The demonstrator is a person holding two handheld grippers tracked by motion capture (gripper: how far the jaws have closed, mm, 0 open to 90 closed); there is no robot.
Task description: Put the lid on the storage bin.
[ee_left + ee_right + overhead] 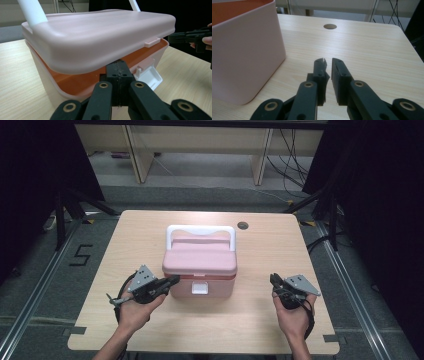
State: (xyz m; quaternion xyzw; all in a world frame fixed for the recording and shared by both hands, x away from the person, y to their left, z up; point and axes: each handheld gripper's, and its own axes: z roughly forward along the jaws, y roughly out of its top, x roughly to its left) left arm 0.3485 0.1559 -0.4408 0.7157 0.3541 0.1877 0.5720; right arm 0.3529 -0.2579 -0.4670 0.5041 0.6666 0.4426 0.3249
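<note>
So there's a pink plastic storage box (199, 270) with a rounded lid and a white carry handle (200, 232), sitting roughly in the middle of a light wood-grain table (260, 320), a bit toward the person's side. The handle stands upright at the back of the box. On the front wall there's a white latch flap (199, 287), and in the left gripper view it hangs loose and tipped outward (150, 76).

The lid (100, 37) isn't seated: in the left gripper view its front edge is lifted off the base, and you can see the orange inside (75, 83) through the gap. The left gripper (172, 281) is at the box's front left corner, its black jaws pressed together with nothing between them, and the tips poke in right under the raised lid edge at the rim of the base (119, 65). Whether they actually touch the lid from below is hard to tell.

The right gripper (274, 280) is off to the right of the box, well apart from it, over bare table. Its jaws are parted by a narrow slit and empty (329, 62). From its own camera the pink side wall (244, 50) is on the left, and there's a round cable hole (330, 26) in the tabletop farther back
</note>
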